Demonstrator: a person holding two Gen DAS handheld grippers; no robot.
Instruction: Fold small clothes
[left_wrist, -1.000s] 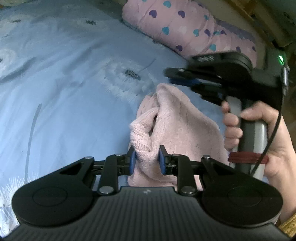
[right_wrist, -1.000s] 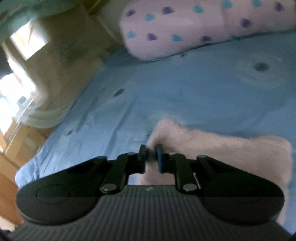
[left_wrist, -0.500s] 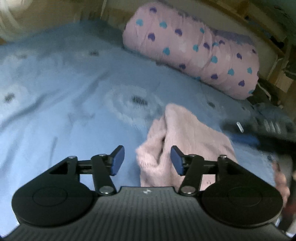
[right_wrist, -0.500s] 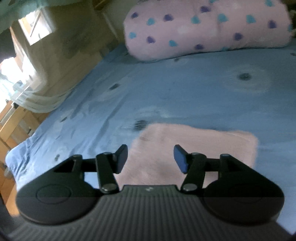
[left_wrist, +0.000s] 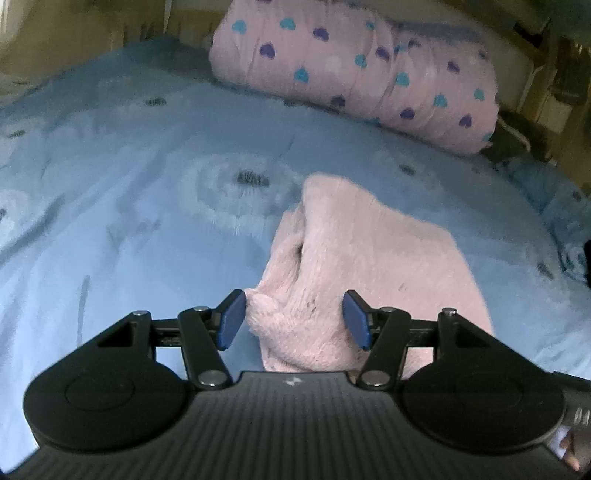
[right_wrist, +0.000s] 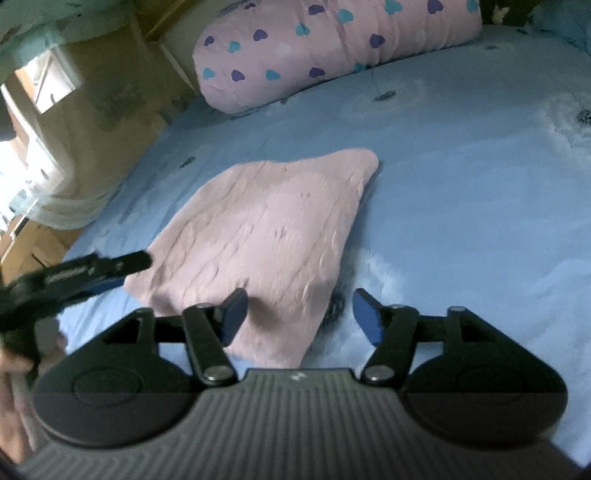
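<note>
A small pink knitted garment (left_wrist: 373, 266) lies folded on the blue bedsheet (left_wrist: 129, 221). It also shows in the right wrist view (right_wrist: 266, 236) as a flat, roughly square shape. My left gripper (left_wrist: 293, 319) is open, its jaws standing either side of the garment's bunched near edge, holding nothing. My right gripper (right_wrist: 299, 315) is open and empty, just above the garment's near corner. The left gripper shows blurred at the left edge of the right wrist view (right_wrist: 74, 277).
A pink bolster pillow (left_wrist: 354, 70) with blue and purple hearts lies along the far side of the bed; it also shows in the right wrist view (right_wrist: 332, 44). A wall and wooden furniture (right_wrist: 55, 122) stand past the bed's left edge.
Both grippers were shut on the pink garment a second ago. Both opened and let it go, then drew back. The garment now lies flat on the sheet.
</note>
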